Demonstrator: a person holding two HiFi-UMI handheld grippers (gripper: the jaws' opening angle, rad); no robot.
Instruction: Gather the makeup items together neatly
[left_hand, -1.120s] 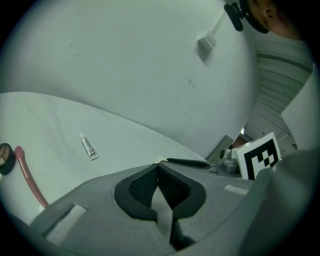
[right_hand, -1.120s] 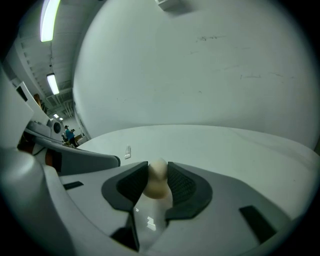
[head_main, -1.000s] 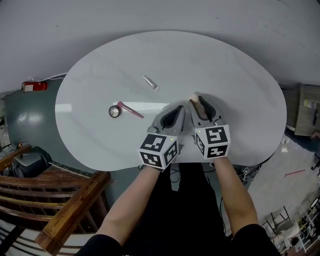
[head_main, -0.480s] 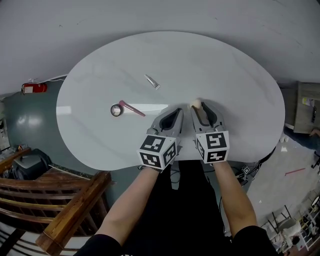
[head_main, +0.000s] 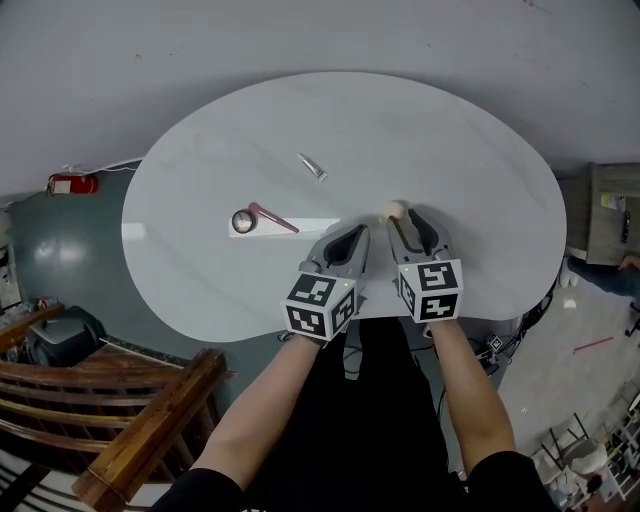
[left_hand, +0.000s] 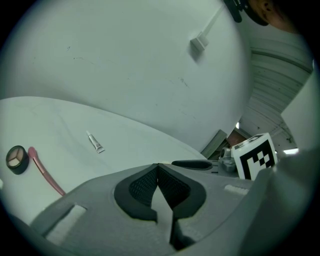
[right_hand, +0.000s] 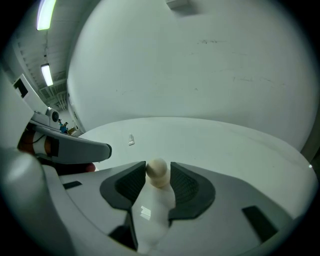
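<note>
Drawn nearer the smooth oval desk's (head_main: 400, 130) front edge, right gripper (head_main: 402, 213) loosens its fingers around a glossy, ball-topped cream bottle (right_hand: 157, 172); left gripper's (left_hand: 158, 167) fingers meet, empty.

Left gripper (head_main: 356, 232) and right gripper (head_main: 408, 214): grey moulded shells, black pads (left_hand: 137, 189) (mesh-textured). Each carries a cube (head_main: 320, 305) with black-and-white square markers. Black short sleeves (head_main: 203, 490).

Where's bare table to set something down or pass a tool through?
Bare: the far half of the table beyond the small tube, and its right end past the right tool, whose jaws have just been opening with the white bottle between them. Also free: the left end beyond the compact. Crowded: compact against pink stick.
</note>
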